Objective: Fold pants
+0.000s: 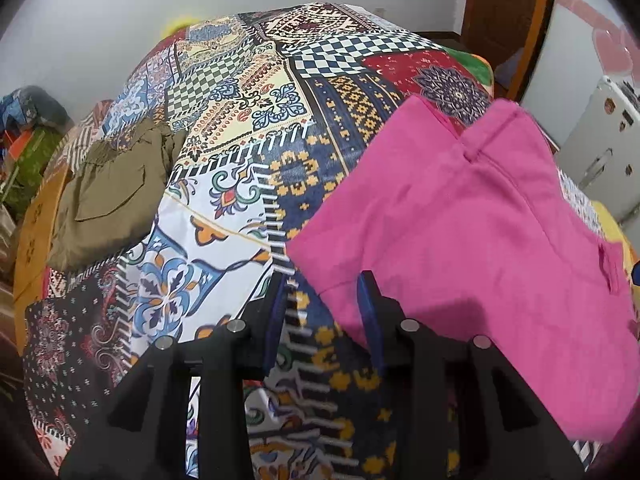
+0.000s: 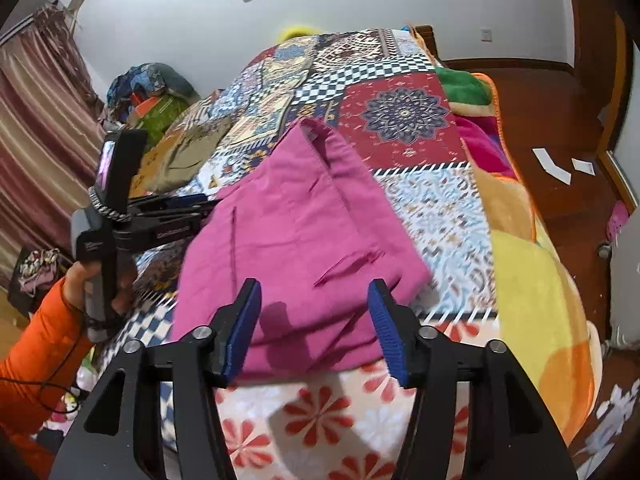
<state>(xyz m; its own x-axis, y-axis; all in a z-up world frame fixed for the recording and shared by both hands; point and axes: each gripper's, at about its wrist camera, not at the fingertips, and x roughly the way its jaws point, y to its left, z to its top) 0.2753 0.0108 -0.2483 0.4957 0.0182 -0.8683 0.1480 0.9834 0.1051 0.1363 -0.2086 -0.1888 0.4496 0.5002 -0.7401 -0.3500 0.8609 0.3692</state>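
On patchwork bedspread (image 1: 240, 92), soft pink pants (image 2: 296, 236), folded flat

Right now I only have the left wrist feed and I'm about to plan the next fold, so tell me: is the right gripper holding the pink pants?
Observer: No. The right gripper is open, its blue pads either side of the near edge of the pink pants, gripping nothing.
Operator: Can you see my left gripper from there?
Observer: Yes. The left gripper is at the pants' left edge, held by a hand with an orange sleeve.
Operator: What lies right of the pants, past my frame?
Observer: A yellow and orange blanket along the bed's right side.
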